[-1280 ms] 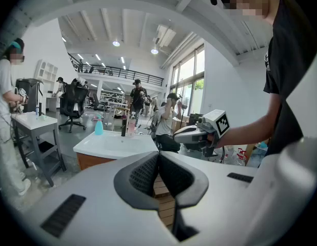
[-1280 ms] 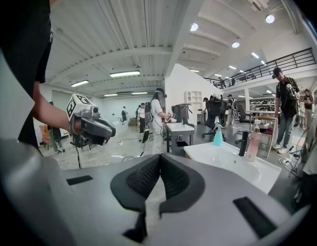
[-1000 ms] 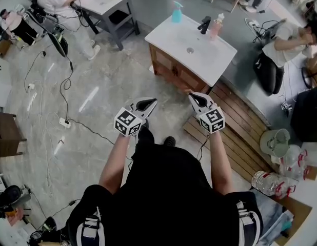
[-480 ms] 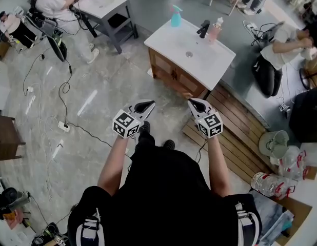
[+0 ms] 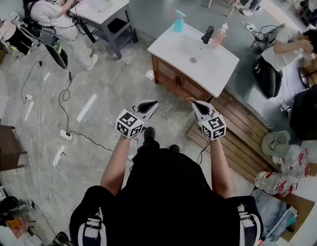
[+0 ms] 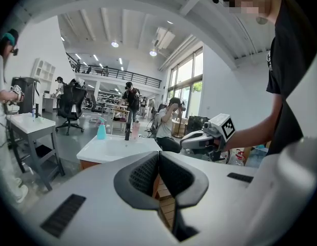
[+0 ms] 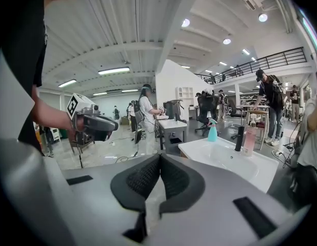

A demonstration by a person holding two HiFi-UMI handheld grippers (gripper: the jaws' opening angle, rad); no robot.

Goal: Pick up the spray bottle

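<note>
On the far left corner of the white sink counter (image 5: 171, 47), the blue spray bottle (image 5: 178, 22) stood well beyond your left tongs (image 5: 150, 105) and right tongs (image 5: 197, 105), both pinched together on nothing, so reaching it without spreading a pair could have tipped it off the edge.

We see the spray bottle (image 5: 178, 21) as smooth, translucent turquoise plastic. The table (image 5: 175, 44) under it has a glossy white top, like glazed ceramic, over a brown varnished wood cabinet (image 5: 175, 77). The floor (image 5: 107, 86) is polished marbled stone or tile with bright reflections, and the slats (image 5: 240, 127) are matt wood. The left hand-held gripper (image 6: 158, 154) and the right hand-held gripper (image 7: 160, 156) share matt grey plastic shells and black, finely ribbed pads (image 6: 144, 175).
</note>
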